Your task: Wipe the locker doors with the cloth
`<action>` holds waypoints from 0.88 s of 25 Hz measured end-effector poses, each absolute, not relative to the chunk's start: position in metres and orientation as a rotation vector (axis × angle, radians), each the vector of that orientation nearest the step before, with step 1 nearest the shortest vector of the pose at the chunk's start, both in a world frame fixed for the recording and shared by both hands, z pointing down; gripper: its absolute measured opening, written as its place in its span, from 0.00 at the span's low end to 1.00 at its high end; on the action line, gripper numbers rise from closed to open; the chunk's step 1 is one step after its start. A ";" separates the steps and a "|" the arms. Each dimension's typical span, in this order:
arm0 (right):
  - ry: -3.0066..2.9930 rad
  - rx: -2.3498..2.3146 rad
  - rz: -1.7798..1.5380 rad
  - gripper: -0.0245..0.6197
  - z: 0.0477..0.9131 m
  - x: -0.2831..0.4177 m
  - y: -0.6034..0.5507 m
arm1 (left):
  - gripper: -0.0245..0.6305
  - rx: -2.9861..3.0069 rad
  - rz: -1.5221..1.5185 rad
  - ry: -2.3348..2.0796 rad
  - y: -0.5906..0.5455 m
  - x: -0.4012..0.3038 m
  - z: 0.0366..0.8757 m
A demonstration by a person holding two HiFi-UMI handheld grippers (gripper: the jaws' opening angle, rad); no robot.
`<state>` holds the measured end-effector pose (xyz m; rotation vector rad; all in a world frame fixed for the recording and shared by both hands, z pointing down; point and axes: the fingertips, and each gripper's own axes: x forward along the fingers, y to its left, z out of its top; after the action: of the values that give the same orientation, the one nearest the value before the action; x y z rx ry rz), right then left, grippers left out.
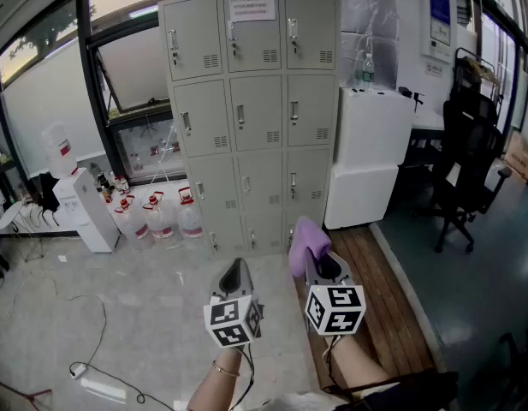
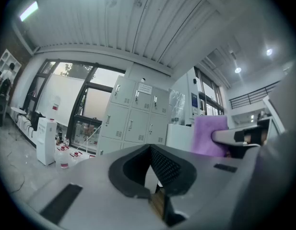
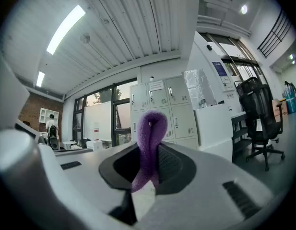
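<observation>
The beige lockers [image 1: 255, 101] stand some way ahead against the far wall, their doors closed; they also show in the left gripper view [image 2: 138, 119] and the right gripper view [image 3: 169, 109]. My right gripper [image 1: 313, 257] is shut on a purple cloth [image 1: 305, 240], which loops upward out of the jaws [image 3: 152, 123]. In its own view the right gripper [image 3: 148, 150] points toward the lockers. My left gripper [image 1: 237, 267] is held beside it, shut with nothing in it [image 2: 150, 150]. From the left gripper view the purple cloth [image 2: 210, 135] hangs to the right. Both grippers are well short of the lockers.
Several water bottles [image 1: 157, 217] and a white water dispenser [image 1: 80, 204] stand left of the lockers. A white cabinet [image 1: 370, 157] adjoins them on the right, with a black office chair [image 1: 469, 161] beyond. A wooden platform [image 1: 379, 289] lies at right; a cable [image 1: 84, 332] trails on the floor.
</observation>
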<state>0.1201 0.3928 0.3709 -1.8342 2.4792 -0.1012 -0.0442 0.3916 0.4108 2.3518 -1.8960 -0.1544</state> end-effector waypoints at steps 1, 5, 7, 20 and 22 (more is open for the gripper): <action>2.478 -1.834 -0.106 0.13 0.372 0.119 0.392 | 0.05 2.357 -0.163 -1.900 0.390 -0.045 0.406; 2.477 -1.837 -0.115 0.13 0.375 0.112 0.388 | 0.05 2.372 -0.182 -1.910 0.386 -0.052 0.397; 2.475 -1.844 -0.114 0.13 0.376 0.108 0.387 | 0.05 2.369 -0.177 -1.901 0.384 -0.057 0.400; 2.423 -1.749 -0.340 0.15 0.391 0.084 0.374 | 0.05 2.369 -0.134 -1.845 0.369 -0.091 0.420; 2.422 -1.765 -0.352 0.15 0.397 0.085 0.372 | 0.05 2.369 -0.124 -1.842 0.366 -0.093 0.424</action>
<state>0.0854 0.3721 0.3969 -1.7650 2.4216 -0.3518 -0.0934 0.3661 0.4245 2.3685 -1.8420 -0.1240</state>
